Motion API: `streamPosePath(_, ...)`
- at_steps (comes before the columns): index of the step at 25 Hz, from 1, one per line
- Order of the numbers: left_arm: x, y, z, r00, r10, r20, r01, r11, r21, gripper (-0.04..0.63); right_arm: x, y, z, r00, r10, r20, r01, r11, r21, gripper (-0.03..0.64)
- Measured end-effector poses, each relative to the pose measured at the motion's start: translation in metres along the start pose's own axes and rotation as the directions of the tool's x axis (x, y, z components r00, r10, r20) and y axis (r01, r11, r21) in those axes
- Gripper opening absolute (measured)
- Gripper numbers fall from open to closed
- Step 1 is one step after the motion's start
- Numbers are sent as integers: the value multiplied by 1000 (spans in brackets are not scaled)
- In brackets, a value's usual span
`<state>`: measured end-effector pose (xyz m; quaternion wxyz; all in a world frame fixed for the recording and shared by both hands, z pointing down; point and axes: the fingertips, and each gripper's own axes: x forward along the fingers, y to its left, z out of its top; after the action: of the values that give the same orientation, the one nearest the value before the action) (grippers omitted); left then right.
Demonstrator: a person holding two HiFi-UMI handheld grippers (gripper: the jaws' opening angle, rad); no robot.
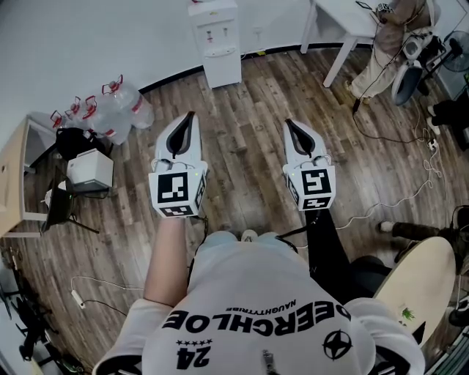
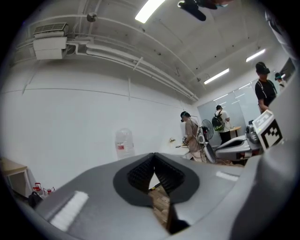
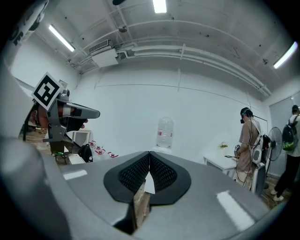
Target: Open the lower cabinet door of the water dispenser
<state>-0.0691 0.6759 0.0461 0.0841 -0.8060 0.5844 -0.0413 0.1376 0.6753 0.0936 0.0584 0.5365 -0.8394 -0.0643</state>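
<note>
Well, we hold both grippers level ahead of us, side by side. The left gripper [image 1: 192, 116] has its jaws pressed together on nothing, and the right gripper [image 1: 287, 122] is likewise closed and empty.

We judge the step in hand to be the approach. The water dispenser [image 1: 218, 44] stands well beyond both tips at the far edge of the floor [image 1: 242, 146], against the white wall. Its lower cabinet door [image 1: 223, 72] looks closed, though it is too small for us to make out a handle.

To do this well, we should walk straight up the planks, drop low, and part one gripper's jaws only when near the door's edge.

The wood-plank floor carries a white power strip [image 1: 76, 297] near its left edge. Water jugs [image 1: 110, 110] cluster by the far left edge. A white table [image 1: 344, 22] fills the far right corner, with a person [image 1: 388, 44] beside it.
</note>
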Motion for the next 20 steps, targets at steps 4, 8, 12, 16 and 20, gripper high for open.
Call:
streamPosePath(4,3,0,1,1000,-6,3,6,1000,-6,58,5,8,0,999,33,3,-33,999,-20,6)
streamPosePath(8,3,-2,3,1000,-23,11,23,999,-27,60,7,8,0,999,37,12,-37,999,-10,8)
streamPosePath(12,5,0,0,999,-43,11,43,998,-45,60,12,10,-2,999,45,12,-45,999,-4,12)
streamPosePath(16,7,-1,0,998,-55,17,56,997,-57,61,16,10,-2,999,53,12,-53,999,1,38)
streamPosePath(20,14,4,-6,997,-71,15,71,995,-68,66,29,15,-8,998,63,-6,-63,998,3,48)
